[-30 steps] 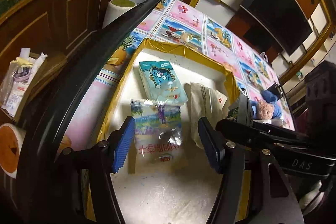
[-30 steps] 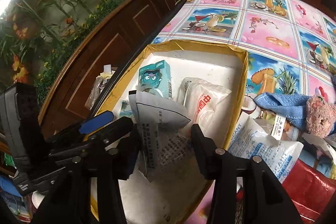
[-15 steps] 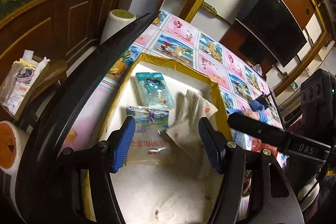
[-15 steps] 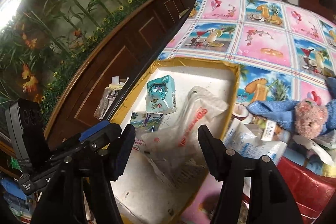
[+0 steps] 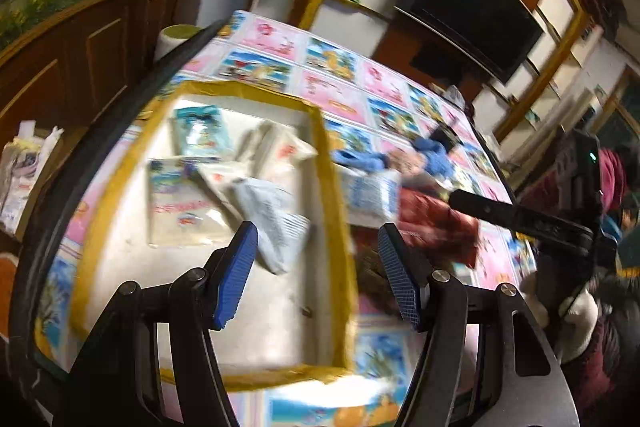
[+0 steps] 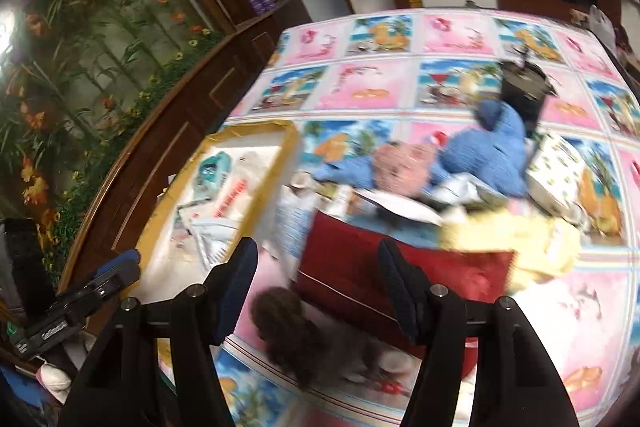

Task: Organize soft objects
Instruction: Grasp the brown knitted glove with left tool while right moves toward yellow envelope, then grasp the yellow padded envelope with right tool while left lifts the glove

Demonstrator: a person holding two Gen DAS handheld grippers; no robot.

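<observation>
Both grippers (image 5: 318, 273) (image 6: 318, 285) gaping, red pouch (image 6: 404, 267) beyond

Dim warm indoor light, heavy motion blur across both views, fisheye bending and dark vignetted corners

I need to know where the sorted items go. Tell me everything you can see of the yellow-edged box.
The yellow-edged box is a shallow, open-topped rectangular tray with a white interior and yellow tape-like edging along its walls; it looks like foam or card. It sits flat on the picture-patterned tablecloth, near the table's edge beside the wooden panelling. Several soft packets lie inside toward its far end, including a teal cartoon packet and a grey printed pouch. Its near half shows bare, scuffed floor. Neither gripper touches it.
</observation>
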